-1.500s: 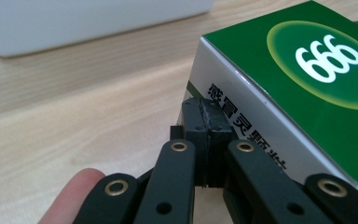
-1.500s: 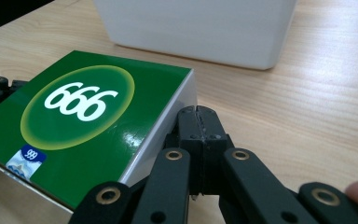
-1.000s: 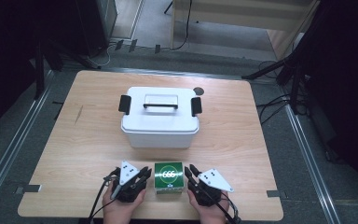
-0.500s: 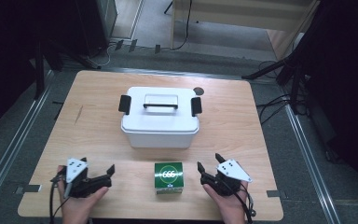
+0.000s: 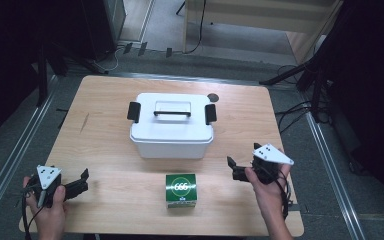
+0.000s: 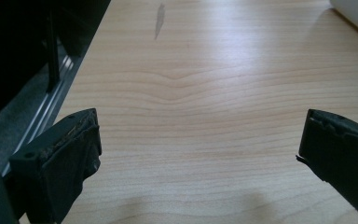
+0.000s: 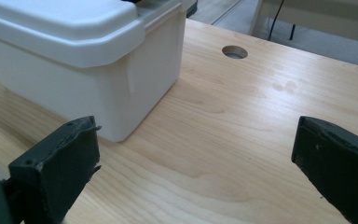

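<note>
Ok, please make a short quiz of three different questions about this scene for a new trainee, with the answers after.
1. True or false: the left gripper holds the green box.
2. Which thing stands nearer to the person: A) the white container with the lid, or B) the green box?
3. Fill in: the round hole in the table lies beside the container's ____ latch, as the high view shows it.

Key:
1. False. Its jaws stand open over bare wood, apart from the box.
2. B.
3. Right. The right gripper is open too, and holds nothing.
</note>
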`<state>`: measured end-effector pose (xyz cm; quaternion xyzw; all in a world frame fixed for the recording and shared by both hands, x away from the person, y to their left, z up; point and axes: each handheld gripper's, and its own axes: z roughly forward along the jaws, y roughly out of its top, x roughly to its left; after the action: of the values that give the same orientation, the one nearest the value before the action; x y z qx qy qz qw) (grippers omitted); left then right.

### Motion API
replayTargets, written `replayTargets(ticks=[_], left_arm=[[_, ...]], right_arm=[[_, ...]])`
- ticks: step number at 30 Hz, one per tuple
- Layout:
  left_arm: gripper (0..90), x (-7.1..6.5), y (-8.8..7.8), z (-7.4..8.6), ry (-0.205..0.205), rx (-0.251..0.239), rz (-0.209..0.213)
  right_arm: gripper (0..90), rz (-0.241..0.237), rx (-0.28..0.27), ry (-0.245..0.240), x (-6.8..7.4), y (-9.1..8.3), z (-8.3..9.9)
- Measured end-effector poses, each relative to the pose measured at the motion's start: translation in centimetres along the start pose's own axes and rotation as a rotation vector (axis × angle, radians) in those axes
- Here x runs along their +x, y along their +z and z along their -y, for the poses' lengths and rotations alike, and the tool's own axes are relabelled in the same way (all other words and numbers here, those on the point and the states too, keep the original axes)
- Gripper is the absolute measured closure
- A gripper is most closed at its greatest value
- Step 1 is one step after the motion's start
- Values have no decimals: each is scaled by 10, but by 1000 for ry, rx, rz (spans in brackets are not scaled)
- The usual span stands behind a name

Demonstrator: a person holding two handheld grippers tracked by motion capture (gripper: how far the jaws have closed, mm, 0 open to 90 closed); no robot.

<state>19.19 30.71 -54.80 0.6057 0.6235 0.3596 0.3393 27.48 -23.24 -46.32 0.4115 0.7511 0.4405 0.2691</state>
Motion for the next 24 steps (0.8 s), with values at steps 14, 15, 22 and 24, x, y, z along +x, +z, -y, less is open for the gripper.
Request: replayTargets(ticks=[14,15,22,24], left_arm=[[0,6,0,1,-51,-2,32],[0,7,0,2,-52,-7,44],[0,9,0,2,-64,-11,66],[0,8,0,2,-63,-13,66]], right_arm=[[12,-204,134,-235,-25,20,-67],[12,-207,142,-239,-26,22,-71],[12,-261,256,-350,-29,39,-93],[12,-293,307,-405,-30,45,-98]])
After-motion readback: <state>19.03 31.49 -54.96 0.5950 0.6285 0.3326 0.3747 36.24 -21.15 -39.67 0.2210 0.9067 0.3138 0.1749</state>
